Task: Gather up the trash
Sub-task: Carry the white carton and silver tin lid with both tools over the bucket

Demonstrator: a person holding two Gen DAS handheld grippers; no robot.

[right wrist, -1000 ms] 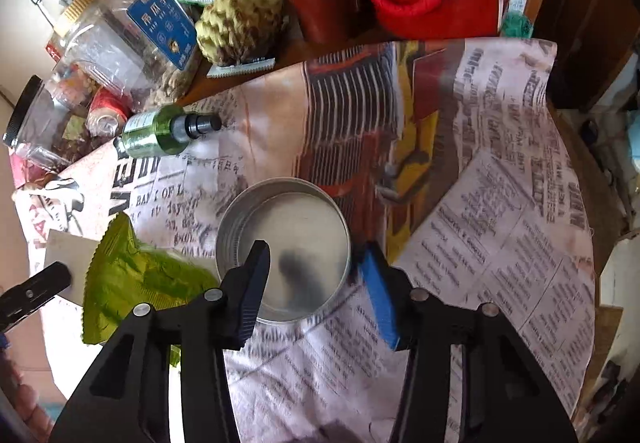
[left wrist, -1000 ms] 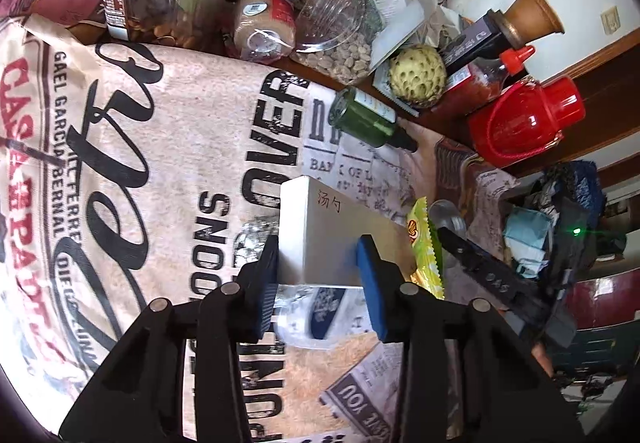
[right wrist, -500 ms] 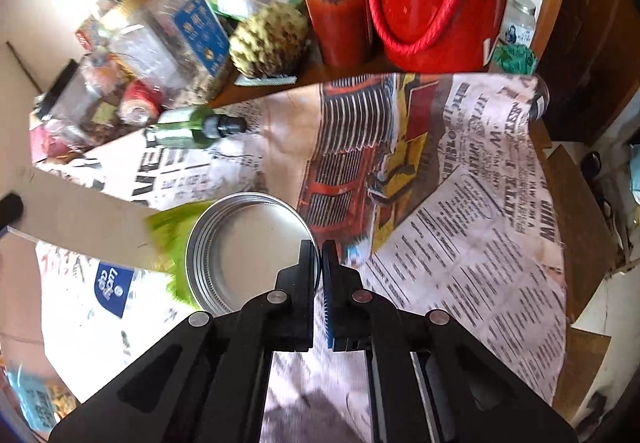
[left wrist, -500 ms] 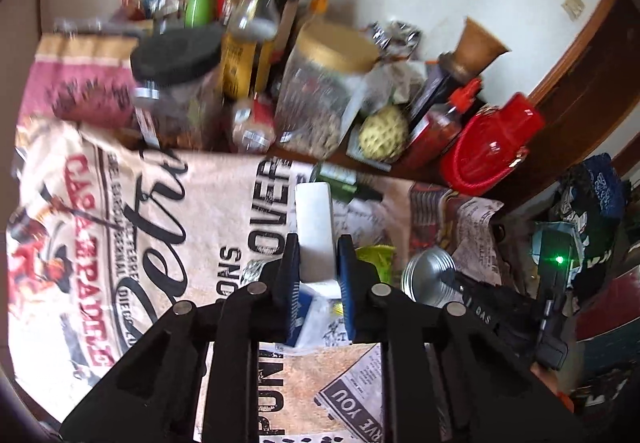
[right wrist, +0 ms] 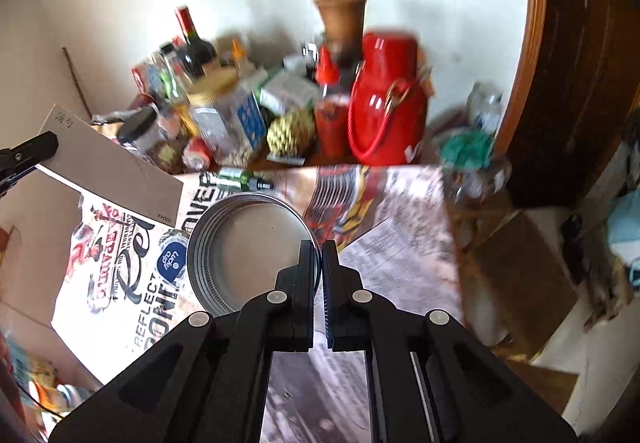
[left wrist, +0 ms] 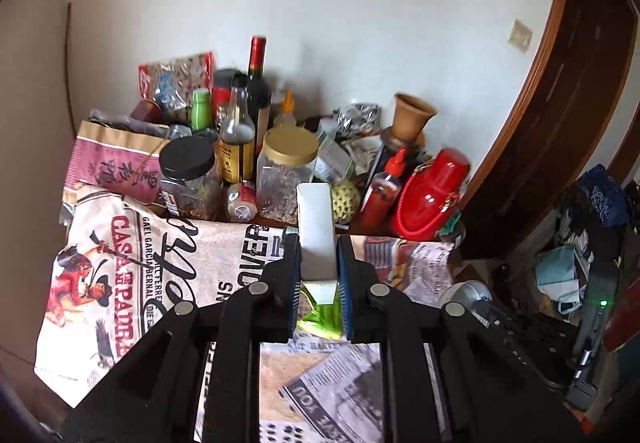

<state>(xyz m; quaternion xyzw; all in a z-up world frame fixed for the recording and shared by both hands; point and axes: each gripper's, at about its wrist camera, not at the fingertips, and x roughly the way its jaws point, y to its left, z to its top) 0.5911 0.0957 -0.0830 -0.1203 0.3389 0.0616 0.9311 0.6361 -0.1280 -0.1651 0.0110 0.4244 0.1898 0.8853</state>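
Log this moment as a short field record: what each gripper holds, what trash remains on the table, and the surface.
left gripper: shut on flat white box, lifted off the table
right gripper: shut on the rim of round metal lid, lifted
trash left on table: green snack wrapper
surface: printed tablecloth
back of table: red jug, jars, bottles

The tablecloth [left wrist: 132,263] reads "CASA", "GAEL GARCIA BERNAL", "OVER" — its front edge [right wrist: 160,307] "REFLECT".
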